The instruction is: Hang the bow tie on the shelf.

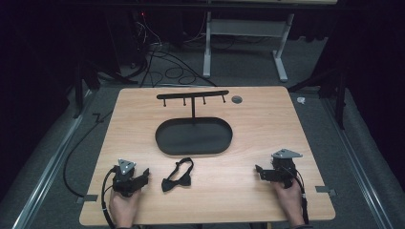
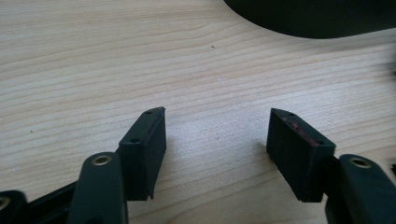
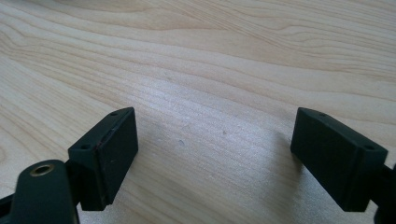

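A black bow tie point(image 1: 177, 175) lies flat on the wooden table point(image 1: 258, 119) near the front, between the two hands. My left gripper point(image 1: 144, 174) rests on the table just left of the bow tie, its jaws open with bare wood between them point(image 2: 217, 116). My right gripper point(image 1: 260, 171) rests near the front right, well away from the bow tie, jaws wide open over bare wood point(image 3: 215, 114). Behind the bow tie stands a black oval tray point(image 1: 165, 140) carrying a T-shaped rack with several hooks point(image 1: 193, 94). The tray's dark edge point(image 2: 317, 21) shows at the top of the left gripper view.
A small grey round grommet point(image 1: 237, 99) sits in the table's back right area. Beyond the table are cables on the carpet point(image 1: 167, 71) and a white desk frame point(image 1: 243, 43). Metal rails point(image 1: 47, 167) run along both sides.
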